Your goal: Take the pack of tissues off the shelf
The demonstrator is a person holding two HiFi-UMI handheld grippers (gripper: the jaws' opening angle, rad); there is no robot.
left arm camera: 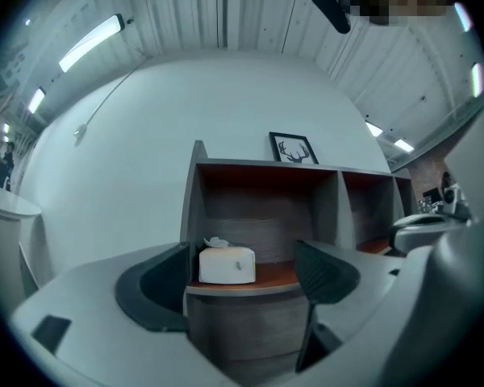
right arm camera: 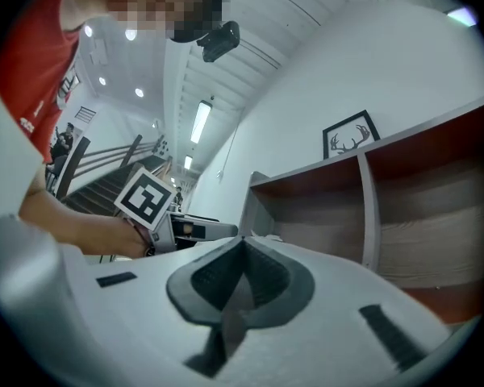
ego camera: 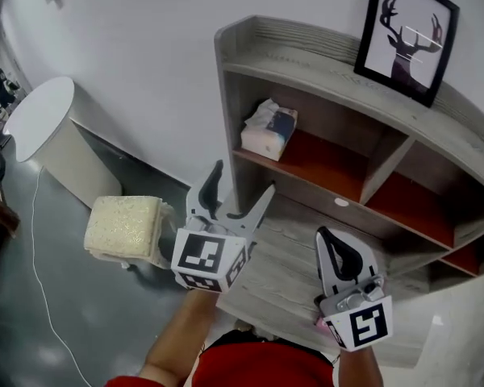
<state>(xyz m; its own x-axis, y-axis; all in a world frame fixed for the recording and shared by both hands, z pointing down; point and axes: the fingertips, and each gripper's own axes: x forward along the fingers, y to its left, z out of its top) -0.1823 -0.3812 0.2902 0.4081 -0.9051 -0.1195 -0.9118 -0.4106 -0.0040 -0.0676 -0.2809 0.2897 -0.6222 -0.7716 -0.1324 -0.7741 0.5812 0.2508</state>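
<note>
White paint covers the round desk (ego camera: 40,115) at the upper left of the head view. Below it and to the right, a pale yellow cushioned block (ego camera: 125,226) sits on the grey floor.

At the lower centre I hold my left tool (ego camera: 244,180) with its jaws spread wide and nothing between the pads, pointing up toward the grey wooden shelf (ego camera: 323,71). The pack of tissues (ego camera: 268,130) lies above it in the shelf's left compartment, on the orange-red board near the left wall and well apart from the tool. In the left gripper view the pack (left arm camera: 227,264) shows at the centre between the two dark pads (lined up with them only, not touched).

My right tool (ego camera: 329,236) is at the lower right over the shelf's lower grey ledge, its jaws clenched together and holding nothing. At the upper right a black-framed deer picture (ego camera: 406,35) stands on the shelf top against the wall.
</note>
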